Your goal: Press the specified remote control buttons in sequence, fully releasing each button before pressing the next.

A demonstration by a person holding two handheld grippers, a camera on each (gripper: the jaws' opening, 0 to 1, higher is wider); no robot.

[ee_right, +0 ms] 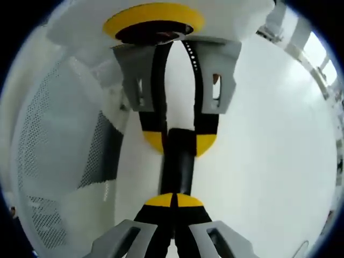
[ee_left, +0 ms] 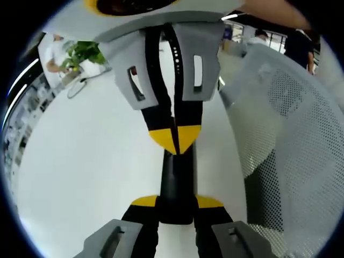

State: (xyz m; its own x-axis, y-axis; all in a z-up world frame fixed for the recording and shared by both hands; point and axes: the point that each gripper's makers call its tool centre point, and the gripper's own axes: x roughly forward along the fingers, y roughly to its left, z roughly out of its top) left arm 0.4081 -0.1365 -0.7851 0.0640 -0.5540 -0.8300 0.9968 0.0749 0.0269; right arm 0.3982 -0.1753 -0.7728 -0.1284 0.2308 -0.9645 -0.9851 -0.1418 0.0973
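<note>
Left gripper view: unlabelled remote (ee_left: 177,183) (clamped)

In the left gripper view, the slim black bar-shaped remote control (ee_left: 177,177) lies above the plain white surface (ee_left: 86,161), its near end between the jaws of the left gripper (ee_left: 171,201). The right gripper (ee_left: 174,138) faces it from beyond, closed jaws meeting the remote's far end. A grey perforated-mesh chair (ee_left: 290,134) stands to the right, and a leafy green potted plant (ee_left: 86,52) is far back on the left.

In the right gripper view, the right gripper (ee_right: 174,200) is nearest, the remote control (ee_right: 177,166) runs ahead to the left gripper (ee_right: 180,141), and the chair (ee_right: 54,145) stands to the left.
</note>
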